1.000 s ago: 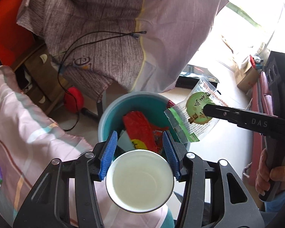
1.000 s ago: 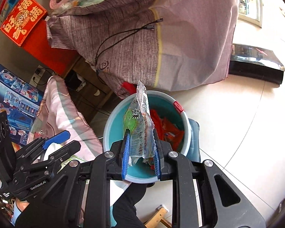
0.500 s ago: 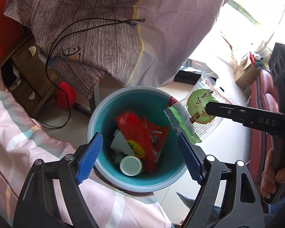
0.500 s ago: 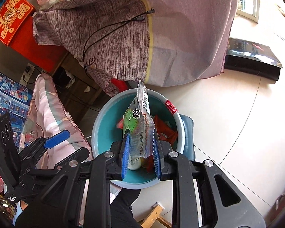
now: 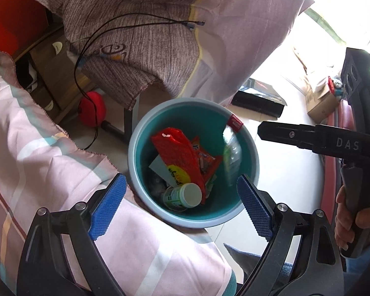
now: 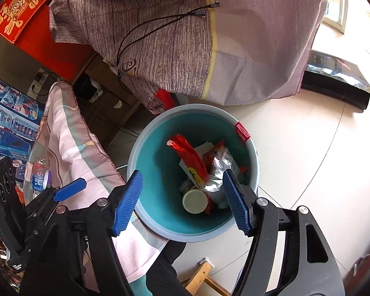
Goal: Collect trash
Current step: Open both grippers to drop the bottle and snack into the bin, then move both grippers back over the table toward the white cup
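Two grippers over a teal trash bin (image 5: 135, 172), both with nothing between the jaws.
Left gripper (image 5: 182, 207): blue pads wide apart and opening, nothing between them, aimed down at the bin. Right gripper (image 6: 182, 202): jaws apart and opening, pads clear of everything; in the left wrist view its black finger sticks out level beside the bin rim, a hand (image 5: 352, 224) on its handle. Trash lies inside the bin: red wrapper (image 5: 177, 155), white cup (image 5: 188, 194) lying on its side at the bottom, orange snack packet (image 5: 206, 160), and a clear green-printed packet (image 5: 230, 155), blurred, against the inner wall on the right. The bin stands on a pale tiled floor (image 6: 308, 172), touching a pink striped cloth (image 5: 49, 160), below a draped grey-purple cloth (image 5: 148, 37) with a black cable (image 5: 135, 24) on it.
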`<state>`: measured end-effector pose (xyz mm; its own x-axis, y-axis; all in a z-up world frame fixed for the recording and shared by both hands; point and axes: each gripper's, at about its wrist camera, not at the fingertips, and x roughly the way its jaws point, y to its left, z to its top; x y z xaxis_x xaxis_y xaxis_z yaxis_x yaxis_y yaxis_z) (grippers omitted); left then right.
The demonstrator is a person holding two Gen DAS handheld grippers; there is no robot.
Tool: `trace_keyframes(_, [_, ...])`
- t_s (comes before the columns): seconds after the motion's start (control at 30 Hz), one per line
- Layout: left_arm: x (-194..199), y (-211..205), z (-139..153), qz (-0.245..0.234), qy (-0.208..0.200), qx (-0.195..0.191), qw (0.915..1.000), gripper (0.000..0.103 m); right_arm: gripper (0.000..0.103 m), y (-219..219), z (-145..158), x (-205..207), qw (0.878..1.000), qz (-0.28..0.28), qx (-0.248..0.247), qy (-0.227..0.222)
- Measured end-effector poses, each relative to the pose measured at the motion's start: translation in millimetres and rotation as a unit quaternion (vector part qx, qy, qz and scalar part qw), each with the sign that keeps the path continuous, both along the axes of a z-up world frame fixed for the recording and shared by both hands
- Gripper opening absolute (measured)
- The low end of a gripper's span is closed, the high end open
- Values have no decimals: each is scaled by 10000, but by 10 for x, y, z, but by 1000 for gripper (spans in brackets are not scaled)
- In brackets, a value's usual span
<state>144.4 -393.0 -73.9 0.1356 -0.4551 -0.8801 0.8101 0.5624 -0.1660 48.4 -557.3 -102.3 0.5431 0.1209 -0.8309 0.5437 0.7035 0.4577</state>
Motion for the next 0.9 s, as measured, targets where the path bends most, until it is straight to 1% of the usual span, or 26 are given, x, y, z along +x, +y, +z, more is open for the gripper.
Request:
trace_keyframes(0.13, [7,89,17,63,39,-49,10000,91,76,14,-26,-15,9999,-89,79,121])
trace_keyframes(0.33, [10,230,49,160,70,-105,9998,92,76,87,-56,-4,9993,-131,195,277])
trace_keyframes(0.63, [47,557,141,429,11,-205,9989,92,76,382,58,141,9995,150,131,236])
trace_keyframes(0.73, [58,699,178,532,-34,-230,9983,92,80,494,102,183,9994,239,98,213])
trace_keyframes(0.9, [63,933,230,713,-83,-292,9970,93,80,697,166,252,9990,399,41,219])
